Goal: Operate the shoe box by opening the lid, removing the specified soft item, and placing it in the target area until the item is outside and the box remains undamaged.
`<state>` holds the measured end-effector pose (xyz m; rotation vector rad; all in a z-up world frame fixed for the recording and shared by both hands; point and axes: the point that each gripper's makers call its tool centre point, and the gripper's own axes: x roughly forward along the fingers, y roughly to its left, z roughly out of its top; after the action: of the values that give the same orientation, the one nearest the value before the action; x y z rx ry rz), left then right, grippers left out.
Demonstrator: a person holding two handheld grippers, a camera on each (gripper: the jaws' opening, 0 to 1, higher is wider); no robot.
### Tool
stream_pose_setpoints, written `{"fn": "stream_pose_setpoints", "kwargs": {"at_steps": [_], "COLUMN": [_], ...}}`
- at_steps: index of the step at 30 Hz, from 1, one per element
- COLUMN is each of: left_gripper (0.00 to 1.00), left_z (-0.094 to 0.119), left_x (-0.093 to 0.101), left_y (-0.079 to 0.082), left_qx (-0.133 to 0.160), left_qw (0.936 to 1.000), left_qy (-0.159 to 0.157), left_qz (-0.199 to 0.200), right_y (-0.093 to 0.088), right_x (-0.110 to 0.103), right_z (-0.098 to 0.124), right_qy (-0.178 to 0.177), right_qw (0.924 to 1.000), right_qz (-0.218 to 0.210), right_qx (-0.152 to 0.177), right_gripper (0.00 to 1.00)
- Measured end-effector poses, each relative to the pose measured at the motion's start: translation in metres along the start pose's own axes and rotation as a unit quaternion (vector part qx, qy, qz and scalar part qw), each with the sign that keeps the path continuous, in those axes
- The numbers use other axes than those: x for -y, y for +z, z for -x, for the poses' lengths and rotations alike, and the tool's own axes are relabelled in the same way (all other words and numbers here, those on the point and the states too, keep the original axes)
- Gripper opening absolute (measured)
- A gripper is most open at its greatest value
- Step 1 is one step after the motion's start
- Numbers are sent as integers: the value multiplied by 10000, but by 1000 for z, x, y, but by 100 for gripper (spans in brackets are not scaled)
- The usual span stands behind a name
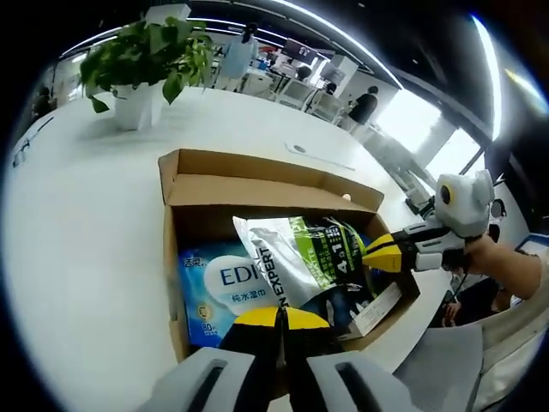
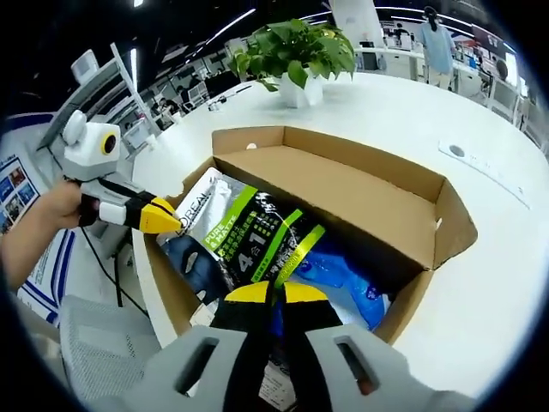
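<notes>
- Cardboard forms the shoe box [image 1: 257, 184], which is seen standing open on the white desk [image 1: 86, 223], its lid folded back toward 12 o'clock in the left gripper view.
- A silver-and-green soft pouch [image 1: 304, 257] is seen lying on top inside the box, slanted over a blue wet-wipe pack [image 1: 214, 287] at its 9 o'clock.
- The pouch is judged light, limp and slippery-filmed; a hold on its upper sealed edge is judged better than on the bulging middle.
- The right gripper [image 1: 382, 253] is brought in from 3 o'clock in the left gripper view, held level by a hand [image 1: 493, 253], its yellow tips at the pouch's edge; whether anything is pinched cannot be told.
- The left gripper [image 1: 280, 319] is held low at the box's near wall, its fingers pressed together on nothing.
- A potted plant [image 1: 141, 64] is seen beyond the box.
</notes>
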<state>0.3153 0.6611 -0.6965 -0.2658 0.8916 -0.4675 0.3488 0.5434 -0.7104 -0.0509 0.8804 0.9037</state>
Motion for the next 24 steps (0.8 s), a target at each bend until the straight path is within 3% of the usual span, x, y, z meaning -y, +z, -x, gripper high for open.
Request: {"fn": "stream_pose_setpoints", "kwargs": {"at_steps": [12,24], "left_gripper": [0,0], "left_z": [1,-5], "left_x": [14,43], "left_y": [12,24], "left_qx": [41,81], "left_qw": [9999,9993], "left_qy": [-22,-149], "left_qz": [-156,-337], "right_y": [11,17], "right_x": [3,15], "right_z": [19,49], "right_qy": [-58,-189], "right_qw": [9994,9975], "right_qz": [-140,-401], "right_qx": [301,547], "right_gripper": [0,0]}}
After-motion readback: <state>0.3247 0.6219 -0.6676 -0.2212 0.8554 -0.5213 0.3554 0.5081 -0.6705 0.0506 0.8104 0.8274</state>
